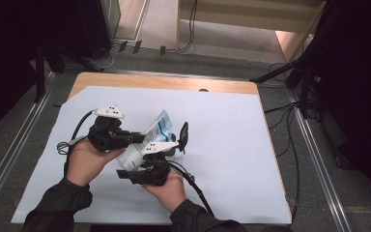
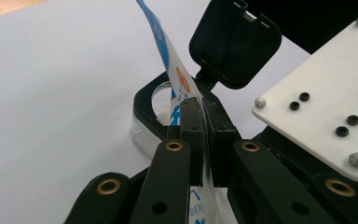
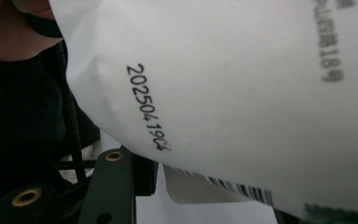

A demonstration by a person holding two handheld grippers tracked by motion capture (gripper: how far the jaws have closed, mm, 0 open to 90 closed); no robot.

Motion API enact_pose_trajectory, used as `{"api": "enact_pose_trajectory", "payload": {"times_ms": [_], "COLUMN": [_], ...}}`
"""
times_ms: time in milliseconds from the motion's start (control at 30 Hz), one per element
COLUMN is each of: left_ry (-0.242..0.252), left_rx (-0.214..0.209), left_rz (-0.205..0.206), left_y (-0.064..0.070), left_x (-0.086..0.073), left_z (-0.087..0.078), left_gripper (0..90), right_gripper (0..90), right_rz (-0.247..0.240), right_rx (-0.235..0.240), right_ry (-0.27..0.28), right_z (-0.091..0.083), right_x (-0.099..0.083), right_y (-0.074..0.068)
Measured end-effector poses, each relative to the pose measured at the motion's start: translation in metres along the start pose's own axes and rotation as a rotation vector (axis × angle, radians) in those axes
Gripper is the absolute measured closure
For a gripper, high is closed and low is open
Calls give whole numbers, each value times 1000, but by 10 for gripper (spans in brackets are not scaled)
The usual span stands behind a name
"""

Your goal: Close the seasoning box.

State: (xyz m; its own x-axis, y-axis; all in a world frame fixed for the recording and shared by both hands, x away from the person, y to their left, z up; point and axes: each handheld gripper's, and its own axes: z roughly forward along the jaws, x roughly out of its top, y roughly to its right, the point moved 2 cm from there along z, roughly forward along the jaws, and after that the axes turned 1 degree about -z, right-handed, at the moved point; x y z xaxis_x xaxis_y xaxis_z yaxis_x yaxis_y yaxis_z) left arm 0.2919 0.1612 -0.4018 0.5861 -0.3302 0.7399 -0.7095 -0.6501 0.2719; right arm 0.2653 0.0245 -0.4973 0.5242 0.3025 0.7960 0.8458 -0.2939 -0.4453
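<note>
Left gripper view: your left claw [image 2: 204, 135] is clenched on the thin pouch [image 2: 175, 70] above the open black-lidded container [image 2: 144, 100]; your right claw [image 1: 147, 162] supports its bottom, grip unclear. It's soft, light, slippery film, so pinch the sealed edges.

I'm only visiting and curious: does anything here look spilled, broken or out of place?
Nothing looks spilled or broken. The left claw is shut on a blue and white pouch, held tilted over a small clear container whose black lid stands flipped open. The sheet on the table around it looks clean.
</note>
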Motion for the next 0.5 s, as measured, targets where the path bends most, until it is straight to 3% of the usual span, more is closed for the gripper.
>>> {"api": "enact_pose_trajectory", "payload": {"times_ms": [200,500], "left_ry": [2,-11], "left_rx": [-1,-46], "left_rz": [1,-29], "left_y": [0,-4], "left_x": [1,-2], "left_z": [0,3], "left_gripper": [887,853], "right_gripper": [564,578], "right_rz": [8,2], "right_rx": [0,-5], "right_ry": [0,-3], "right_z": [0,-1], "right_x": [0,0], "right_y": [0,0]}}
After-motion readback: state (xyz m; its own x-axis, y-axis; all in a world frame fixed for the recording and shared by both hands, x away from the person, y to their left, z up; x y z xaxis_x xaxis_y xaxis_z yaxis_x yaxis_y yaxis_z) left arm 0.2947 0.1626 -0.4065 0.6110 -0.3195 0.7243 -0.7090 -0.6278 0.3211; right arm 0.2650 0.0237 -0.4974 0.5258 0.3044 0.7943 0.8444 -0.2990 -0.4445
